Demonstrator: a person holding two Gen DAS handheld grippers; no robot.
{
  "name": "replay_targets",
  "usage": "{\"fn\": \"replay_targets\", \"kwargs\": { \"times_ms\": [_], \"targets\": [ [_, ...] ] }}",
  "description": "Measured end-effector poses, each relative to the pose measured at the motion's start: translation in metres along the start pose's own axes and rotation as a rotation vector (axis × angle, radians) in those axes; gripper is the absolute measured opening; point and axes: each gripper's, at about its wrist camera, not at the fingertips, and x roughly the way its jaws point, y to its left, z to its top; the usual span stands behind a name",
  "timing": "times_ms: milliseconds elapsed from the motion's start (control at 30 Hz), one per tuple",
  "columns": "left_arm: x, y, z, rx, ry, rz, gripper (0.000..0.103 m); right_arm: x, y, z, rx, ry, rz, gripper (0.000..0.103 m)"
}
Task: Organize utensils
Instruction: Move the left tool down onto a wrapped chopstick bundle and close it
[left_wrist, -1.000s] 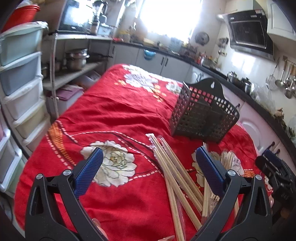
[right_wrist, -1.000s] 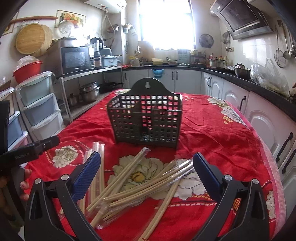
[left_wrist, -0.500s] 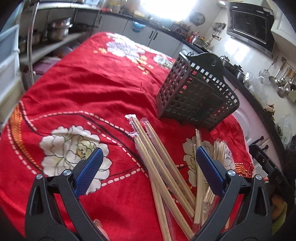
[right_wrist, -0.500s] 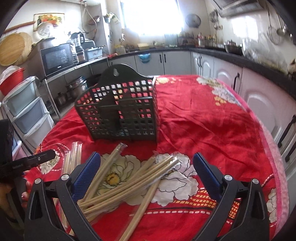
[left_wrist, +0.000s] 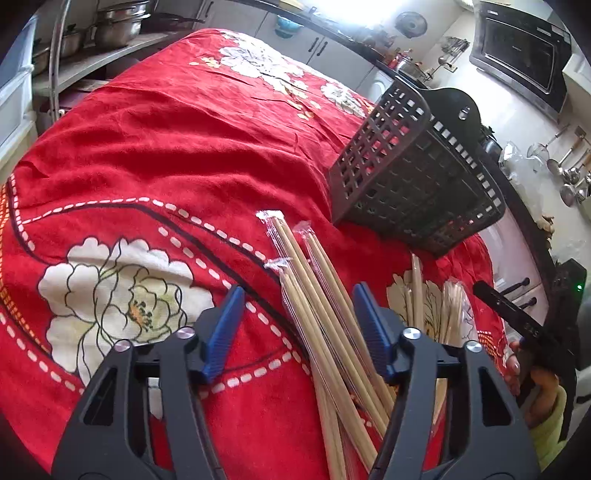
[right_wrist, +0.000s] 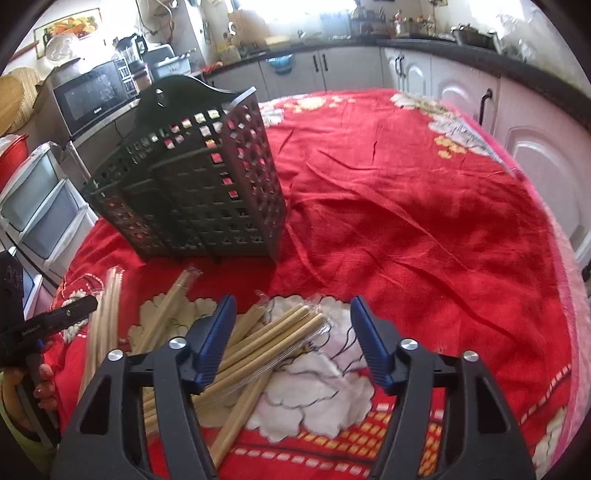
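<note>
Several plastic-wrapped pairs of bamboo chopsticks (left_wrist: 317, 295) lie in a loose pile on the red flowered cloth (left_wrist: 166, 155). My left gripper (left_wrist: 297, 325) is open, low over the pile, its blue pads on either side of the wrapped pairs. A black perforated utensil basket (left_wrist: 417, 177) stands just beyond the pile. In the right wrist view the basket (right_wrist: 192, 192) stands at the left, and my right gripper (right_wrist: 291, 332) is open over the chopstick tips (right_wrist: 280, 332). Neither gripper holds anything.
The other gripper and hand show at the right edge (left_wrist: 524, 321) and at the left edge (right_wrist: 48, 317). White cabinets (right_wrist: 524, 122) line the counter to the right, plastic drawers (right_wrist: 40, 206) and a microwave (right_wrist: 92, 96) the left.
Both grippers have moved forward and down toward the chopstick pile. Their jaws have narrowed around the wrapped chopsticks but still stand apart.
</note>
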Motion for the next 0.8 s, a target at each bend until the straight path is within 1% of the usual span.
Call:
{"fn": "replay_targets", "kwargs": {
  "times_ms": [133, 200, 233, 300, 333, 400, 467, 533, 700, 800],
  "targets": [
    [0.004, 0.002, 0.004, -0.009, 0.003, 0.011, 0.039, 0.012, -0.009, 0.005, 0.002, 0.031, 0.023, 0.048],
    [0.006, 0.002, 0.006, -0.005, 0.003, 0.018, 0.036, 0.018, -0.013, 0.005, 0.007, 0.046, 0.033, 0.042],
    [0.006, 0.002, 0.006, -0.004, 0.003, 0.021, 0.035, 0.02, -0.014, 0.007, 0.008, 0.052, 0.037, 0.04],
    [0.007, 0.001, 0.007, 0.001, 0.004, 0.03, 0.03, 0.024, -0.019, 0.007, 0.013, 0.062, 0.05, 0.032],
    [0.007, 0.0, 0.006, 0.003, 0.004, 0.031, 0.028, 0.026, -0.021, 0.009, 0.016, 0.066, 0.058, 0.03],
    [0.008, 0.0, 0.007, 0.003, 0.006, 0.032, 0.023, 0.029, -0.024, 0.01, 0.02, 0.072, 0.067, 0.02],
    [0.01, -0.001, 0.007, 0.005, 0.006, 0.034, 0.021, 0.031, -0.026, 0.01, 0.021, 0.076, 0.081, 0.012],
    [0.01, -0.001, 0.008, 0.007, 0.005, 0.031, 0.016, 0.031, -0.027, 0.01, 0.02, 0.074, 0.097, 0.005],
    [0.01, -0.004, 0.01, 0.017, 0.003, 0.027, 0.008, 0.023, -0.029, 0.016, 0.032, 0.044, 0.126, 0.002],
    [0.008, -0.004, 0.01, 0.016, -0.002, 0.022, 0.007, 0.014, -0.028, 0.02, 0.024, 0.015, 0.148, 0.001]
  ]
}}
